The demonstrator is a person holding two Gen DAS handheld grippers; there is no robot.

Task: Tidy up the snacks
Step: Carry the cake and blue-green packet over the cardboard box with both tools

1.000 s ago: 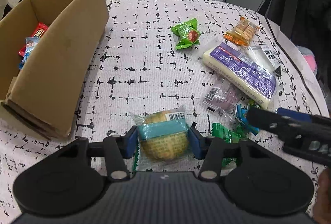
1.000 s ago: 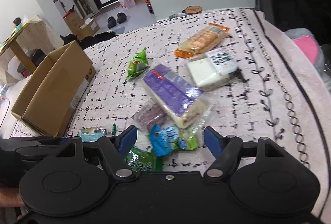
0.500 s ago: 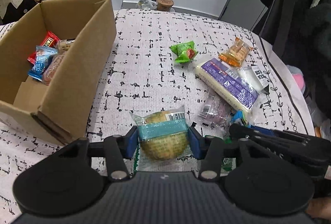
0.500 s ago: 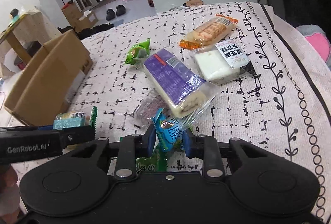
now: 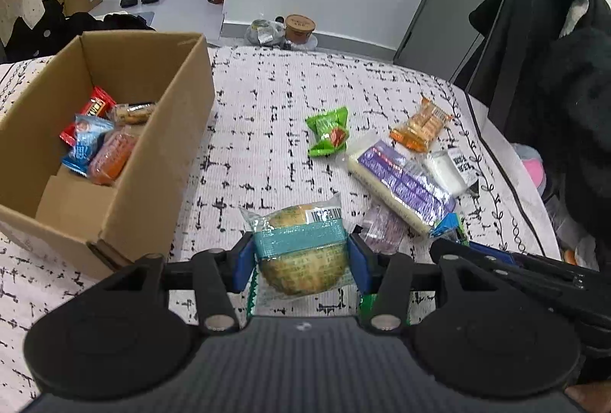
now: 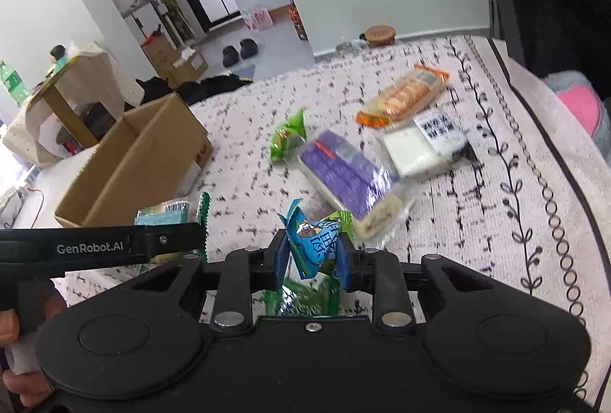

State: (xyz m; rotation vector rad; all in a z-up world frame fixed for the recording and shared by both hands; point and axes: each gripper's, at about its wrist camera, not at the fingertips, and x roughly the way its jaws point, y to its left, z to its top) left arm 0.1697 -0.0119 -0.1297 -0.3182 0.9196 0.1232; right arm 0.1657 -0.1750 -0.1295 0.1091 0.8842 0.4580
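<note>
Roughly midway, by the look of things. Inside the cardboard box [image 5: 160,146] at the far left of the tablecloth [image 5: 267,100]: 4 packets, bunched toward the far end, with bare floor at the near end.

Left gripper [image 5: 301,256] closed narrow on a wrapped bun [image 5: 301,252], clamped across its middle between the blue pads [image 5: 242,262], just right of the box's near right corner. Right gripper [image 6: 311,256] pinched tight on a small blue packet [image 6: 315,247], raised off the cloth. Green wrapper [image 6: 305,300] showing right under those jaws; caught with it or lying loose, impossible to tell.

Left to gather after these 2, all lying to the right of the box:
- green packet [image 5: 329,132], nearest the box
- orange cracker pack [image 5: 420,123], farthest out
- long purple pack [image 5: 401,184], touching a white pack [image 5: 446,170]
- small clear purplish packet [image 5: 382,228], just beside the bun

Room for moving, as a judgement: wide open cloth between box and pile, nothing in the way of a leftward carry. Tall right wall of the box to clear, so up and over the rim before any release, aiming for the bare near end. Tight spot at the near side: the 2 grippers nearly side by side, the right one just right of the left, so better 1 at a time to the box. Right edge of the cloth close behind the pile, dark coats hanging just past it; not much slack there for a wide swing.
</note>
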